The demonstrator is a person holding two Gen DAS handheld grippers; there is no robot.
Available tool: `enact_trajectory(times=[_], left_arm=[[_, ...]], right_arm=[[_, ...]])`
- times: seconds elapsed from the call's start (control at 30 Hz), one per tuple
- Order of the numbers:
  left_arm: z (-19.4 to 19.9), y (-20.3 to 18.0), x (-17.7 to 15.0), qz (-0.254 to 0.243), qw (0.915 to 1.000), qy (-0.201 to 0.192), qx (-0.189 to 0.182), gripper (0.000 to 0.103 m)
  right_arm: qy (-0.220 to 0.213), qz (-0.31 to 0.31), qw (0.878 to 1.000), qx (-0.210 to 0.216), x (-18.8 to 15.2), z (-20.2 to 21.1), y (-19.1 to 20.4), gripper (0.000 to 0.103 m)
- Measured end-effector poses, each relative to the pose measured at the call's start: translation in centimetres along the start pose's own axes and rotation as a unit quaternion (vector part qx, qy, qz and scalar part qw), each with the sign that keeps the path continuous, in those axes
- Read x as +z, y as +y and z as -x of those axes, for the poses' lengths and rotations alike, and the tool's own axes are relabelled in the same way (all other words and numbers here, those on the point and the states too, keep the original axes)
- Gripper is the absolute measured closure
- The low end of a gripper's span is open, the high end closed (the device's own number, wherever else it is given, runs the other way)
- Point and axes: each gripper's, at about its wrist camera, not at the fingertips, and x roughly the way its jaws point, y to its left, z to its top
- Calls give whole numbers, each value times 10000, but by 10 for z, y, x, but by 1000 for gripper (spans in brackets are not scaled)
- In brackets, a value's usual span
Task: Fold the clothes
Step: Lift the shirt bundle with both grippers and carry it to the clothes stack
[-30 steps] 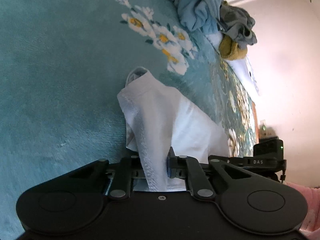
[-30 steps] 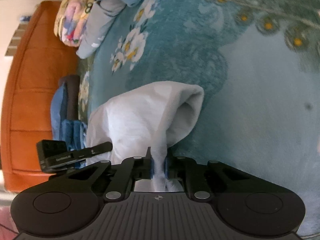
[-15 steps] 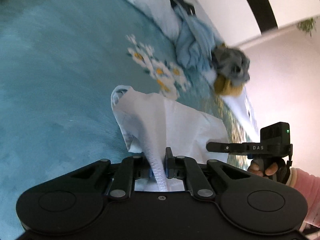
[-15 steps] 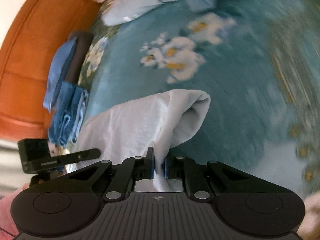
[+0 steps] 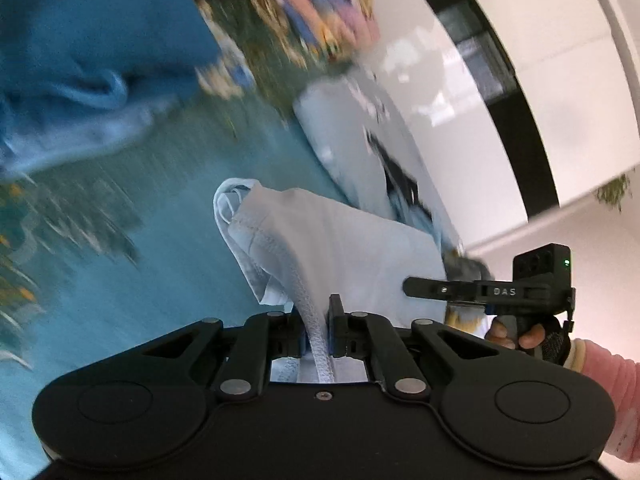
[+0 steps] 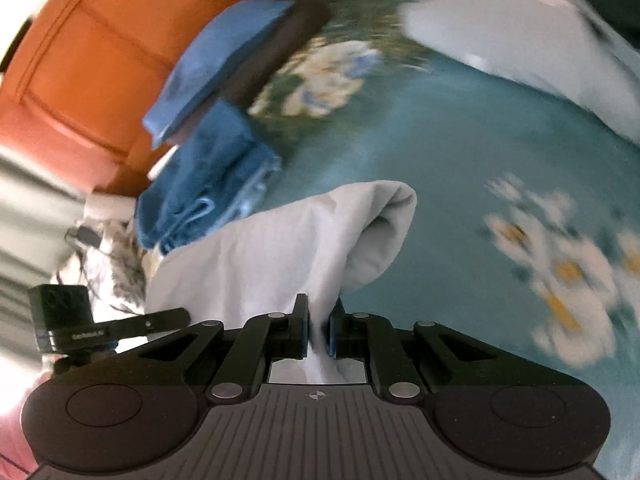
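Note:
A white folded garment hangs between my two grippers above the teal floral bedspread. My left gripper is shut on its stitched hem edge. My right gripper is shut on the other end of the white garment, whose fold bulges out to the right. The right gripper's body shows at the right of the left wrist view, and the left gripper's body shows at the left of the right wrist view. Both views are blurred by motion.
Folded blue clothes lie stacked by the orange headboard. A pale grey garment lies spread farther back, also seen in the left wrist view. A colourful patterned cloth lies near the bed's edge.
Both grippers have swung with the white garment, away from the crumpled clothes pile and toward the headboard and the folded blue stack. Both keep their hold.

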Motion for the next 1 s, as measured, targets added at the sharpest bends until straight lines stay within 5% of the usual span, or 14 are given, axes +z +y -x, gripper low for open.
enact_trajectory(times=[0.37, 0.63, 1.0], left_arm=[[98, 39, 93, 26, 9942, -1045, 266, 98], [131, 76, 143, 153, 9885, -1447, 400, 98], [118, 125, 161, 426, 9874, -1409, 588, 97]], right_arm=[[396, 1348, 9896, 316, 131, -85, 124, 96], [709, 2058, 9754, 362, 211, -152, 188, 96], [1301, 2268, 9648, 279, 247, -234, 198, 95]])
